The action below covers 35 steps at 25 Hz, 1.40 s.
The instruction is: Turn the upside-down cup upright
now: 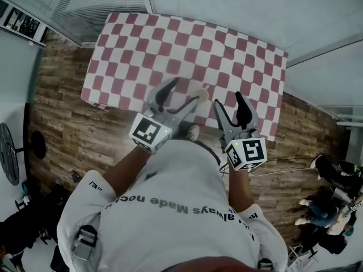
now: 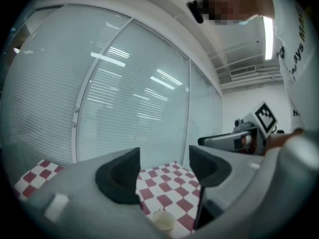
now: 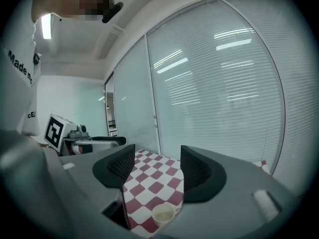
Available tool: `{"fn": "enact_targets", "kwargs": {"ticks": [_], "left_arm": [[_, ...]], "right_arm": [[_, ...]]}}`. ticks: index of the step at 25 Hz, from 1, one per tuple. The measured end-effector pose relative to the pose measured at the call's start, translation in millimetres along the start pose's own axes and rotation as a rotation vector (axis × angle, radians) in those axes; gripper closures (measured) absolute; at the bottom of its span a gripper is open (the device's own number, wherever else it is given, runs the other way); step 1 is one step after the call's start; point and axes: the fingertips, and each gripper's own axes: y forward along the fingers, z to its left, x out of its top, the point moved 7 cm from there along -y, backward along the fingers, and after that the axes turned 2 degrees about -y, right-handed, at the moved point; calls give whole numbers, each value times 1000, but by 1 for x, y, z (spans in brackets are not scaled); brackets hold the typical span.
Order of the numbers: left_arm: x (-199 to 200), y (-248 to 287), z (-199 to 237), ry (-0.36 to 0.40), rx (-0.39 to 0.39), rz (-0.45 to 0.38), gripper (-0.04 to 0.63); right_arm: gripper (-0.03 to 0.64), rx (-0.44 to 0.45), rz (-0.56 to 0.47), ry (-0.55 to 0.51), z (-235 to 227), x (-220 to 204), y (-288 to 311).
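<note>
The cup (image 1: 201, 94) stands upright, mouth up, on the red-and-white checked table (image 1: 170, 44), close to the table's near edge, and neither gripper touches it. In the head view the left gripper (image 1: 179, 98) hangs above and just to the left of the cup, and the right gripper (image 1: 231, 107) above and to its right. In each gripper view the cup shows low in the frame, below the gap between the jaws and well apart from them. Both grippers stand open with nothing between the jaws. They are held side by side over the cup, pointing about level toward the blind-covered glass wall (image 2: 124, 83) beyond it. The person's forearms reach forward from a white shirt (image 1: 170, 197), elbows bent, with the marker cubes (image 1: 150, 132) on the side away from the cup.
</note>
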Motion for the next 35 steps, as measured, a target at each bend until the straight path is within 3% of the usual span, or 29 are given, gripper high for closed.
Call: {"fn": "enact_targets", "kwargs": {"ticks": [4,11,19,35], "left_arm": [[26,-6,-7,35,30,-49,295],[45,-22,-7,30,157,-63,299],[60,-23,-2,39,186,-83,301],[54,-5,1,37,168,-79,301]], "right_arm": [[341,-25,-38,-49,7,28,-10],[350,-95,-67,-96,12,60,-29],[353,-121,-77,-85,4,71,-36],[354,-143,-64,-88,-11,64,-29]]}}
